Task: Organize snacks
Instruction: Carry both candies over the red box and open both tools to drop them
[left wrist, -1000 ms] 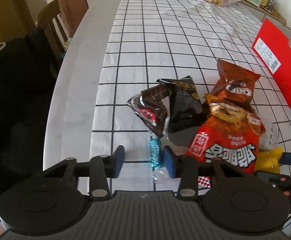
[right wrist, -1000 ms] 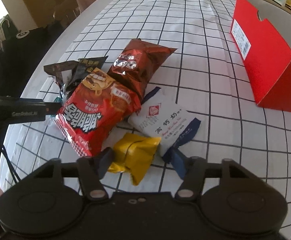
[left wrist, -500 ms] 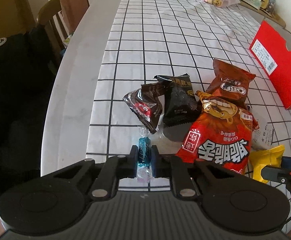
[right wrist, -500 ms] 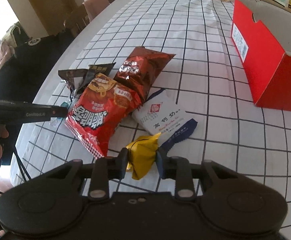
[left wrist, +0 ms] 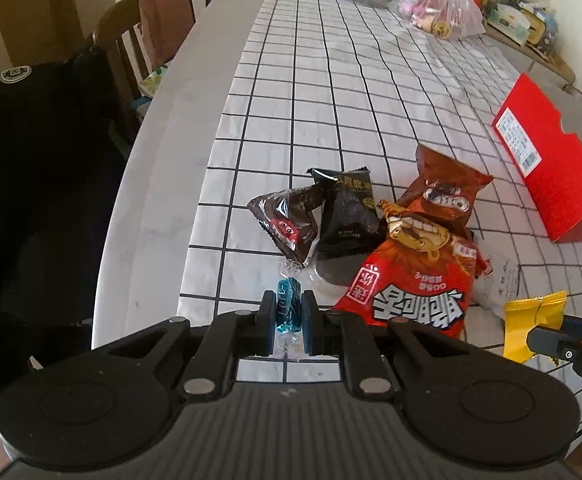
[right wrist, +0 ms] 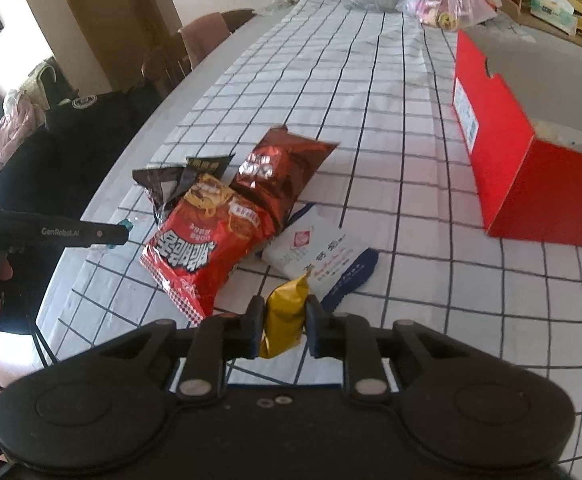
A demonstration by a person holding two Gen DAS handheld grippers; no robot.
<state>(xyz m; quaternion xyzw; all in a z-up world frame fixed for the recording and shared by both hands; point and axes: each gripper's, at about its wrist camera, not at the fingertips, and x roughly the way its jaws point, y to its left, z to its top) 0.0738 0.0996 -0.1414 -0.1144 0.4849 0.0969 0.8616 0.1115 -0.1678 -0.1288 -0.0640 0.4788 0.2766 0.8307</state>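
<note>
In the left wrist view, a small blue-wrapped candy (left wrist: pixel 287 307) is pinched between the fingers of the left gripper (left wrist: pixel 287 322), over the near edge of the bench (left wrist: pixel 163 184). Left on the checked cloth are two dark packets (left wrist: pixel 323 220), a brown cookie bag (left wrist: pixel 445 196) and a large red snack bag (left wrist: pixel 419 280). The red box (left wrist: pixel 547 160) stands well apart at the right.

In the right wrist view, a yellow packet (right wrist: pixel 285 320) is squeezed between the fingers of the right gripper (right wrist: pixel 285 330). A white-and-blue pouch (right wrist: pixel 319 254) lies just beyond it. Only a little of the box's inside is shown, its contents unclear. The sorting is judged barely begun: two items are gripped, five are left.
</note>
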